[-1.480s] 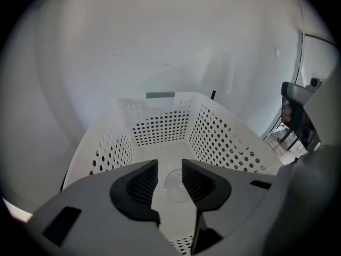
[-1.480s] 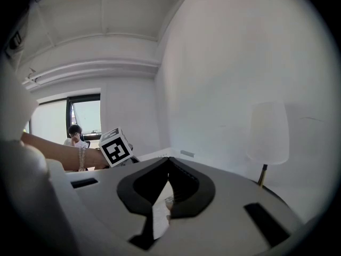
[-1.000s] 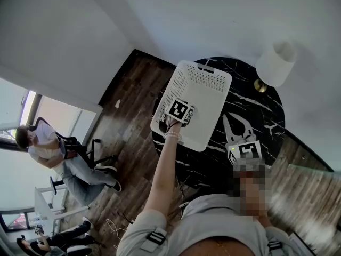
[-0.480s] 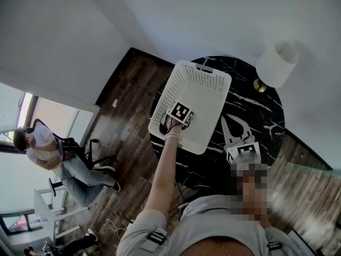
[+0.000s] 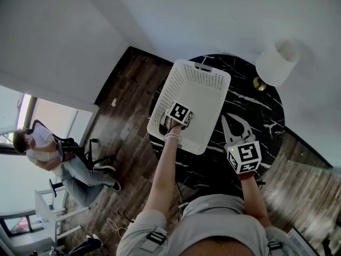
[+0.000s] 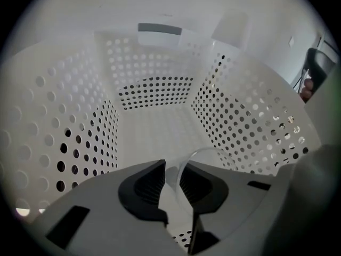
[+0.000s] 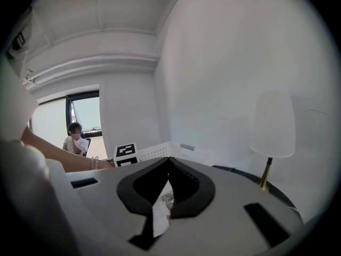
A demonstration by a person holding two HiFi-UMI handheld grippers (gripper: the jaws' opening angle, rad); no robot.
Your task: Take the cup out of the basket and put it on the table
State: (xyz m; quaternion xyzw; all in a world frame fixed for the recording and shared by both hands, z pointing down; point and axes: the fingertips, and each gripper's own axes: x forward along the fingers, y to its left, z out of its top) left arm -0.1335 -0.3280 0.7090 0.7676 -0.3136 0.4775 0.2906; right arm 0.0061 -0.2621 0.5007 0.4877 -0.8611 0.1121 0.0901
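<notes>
A white perforated basket (image 5: pixel 205 84) stands on the round black marble table (image 5: pixel 261 111). My left gripper (image 5: pixel 181 113) reaches steeply down into its near end. In the left gripper view a clear cup (image 6: pixel 201 154) lies low against the basket's right wall (image 6: pixel 250 121). The jaws of the left gripper (image 6: pixel 173 183) have just been closing, with the cup's thin rim between them. A sliver of gap still shows beside the left pad. My right gripper (image 5: pixel 233 122) hovers over the table right of the basket, its tips together (image 7: pixel 169 161).
A white-shaded lamp (image 5: pixel 276 63) on a brass stem stands at the table's far right edge, also in the right gripper view (image 7: pixel 274 124). A person (image 5: pixel 42 148) sits on a chair across the wood floor to the left. A white barcode slip (image 7: pixel 160 209) shows behind the right jaws.
Little differs. The left gripper stays down inside the basket's near end and the right gripper stays over the table. The view itself has shifted slightly.
</notes>
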